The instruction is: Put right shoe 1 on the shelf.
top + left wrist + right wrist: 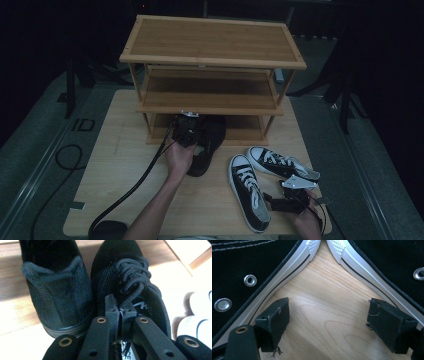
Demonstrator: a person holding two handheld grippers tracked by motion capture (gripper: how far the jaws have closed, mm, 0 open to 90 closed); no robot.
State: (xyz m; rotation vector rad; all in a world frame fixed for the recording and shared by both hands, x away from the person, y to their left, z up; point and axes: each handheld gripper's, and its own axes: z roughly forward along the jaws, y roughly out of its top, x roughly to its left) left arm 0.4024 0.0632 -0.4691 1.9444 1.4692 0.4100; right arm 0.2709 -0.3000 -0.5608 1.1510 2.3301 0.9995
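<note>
My left gripper [120, 315] pinches the black shoe's [130, 277] tongue, shoe at the rack's [212, 55] bottom shelf beside its mate [55, 297]; right gripper [328, 322] spread wide between two sneakers [248, 192], near right

Left hand-held gripper [187, 131] pinched tight, forearm outstretched; right hand-held gripper [328, 320] low, jaws wide apart.
</note>
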